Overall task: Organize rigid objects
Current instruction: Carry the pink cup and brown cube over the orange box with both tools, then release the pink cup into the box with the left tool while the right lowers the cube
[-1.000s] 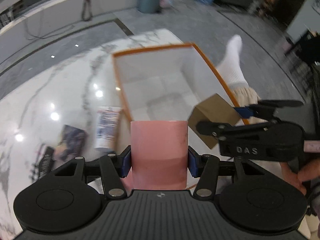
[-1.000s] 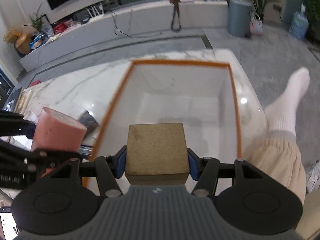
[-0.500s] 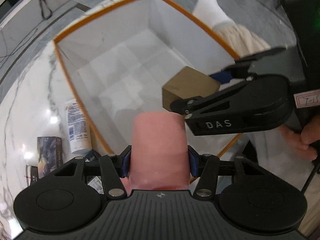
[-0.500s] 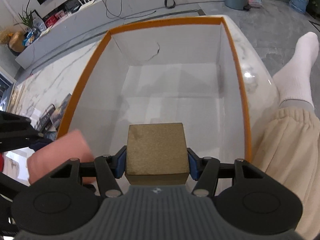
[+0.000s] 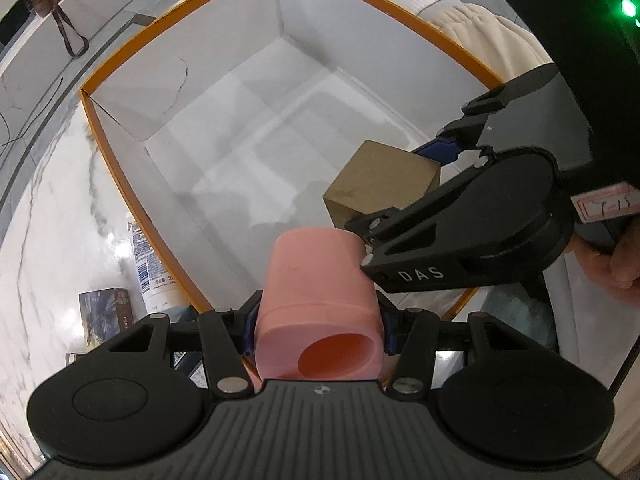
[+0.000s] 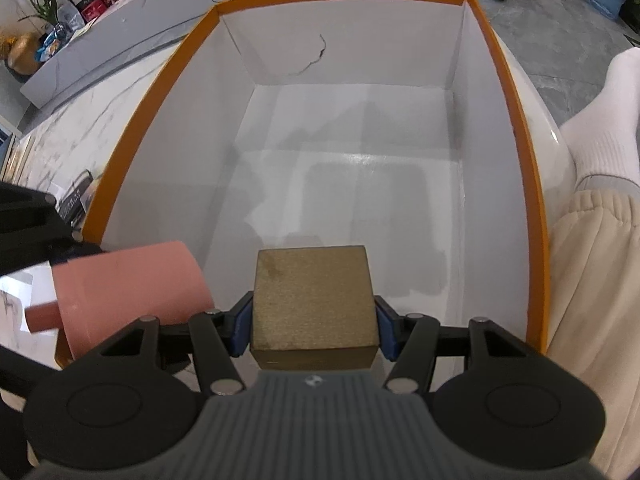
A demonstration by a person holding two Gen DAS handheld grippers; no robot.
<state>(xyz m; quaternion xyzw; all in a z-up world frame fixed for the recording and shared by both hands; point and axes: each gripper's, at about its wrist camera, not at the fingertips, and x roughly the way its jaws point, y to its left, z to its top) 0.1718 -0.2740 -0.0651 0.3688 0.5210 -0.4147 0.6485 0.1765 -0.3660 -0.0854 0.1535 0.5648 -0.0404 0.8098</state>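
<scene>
White marble table [image 5: 48, 216] at frame left, orange-rimmed white box [image 6: 536, 216] centre, left gripper [image 5: 318, 326] clamping pink cup [image 5: 316, 280], right gripper [image 6: 312, 322] clamping brown cube [image 6: 312, 300], grey floor [image 6: 560, 36] upper right.

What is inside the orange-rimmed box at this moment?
The box shows only bare white floor; nothing lies on it. The near end is covered by the brown cube and pink cup.

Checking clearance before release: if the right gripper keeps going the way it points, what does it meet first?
Most likely the box's bare white floor. The right gripper, shut on the cube, points steeply down into it with nothing else in line; depth is unclear.
</scene>
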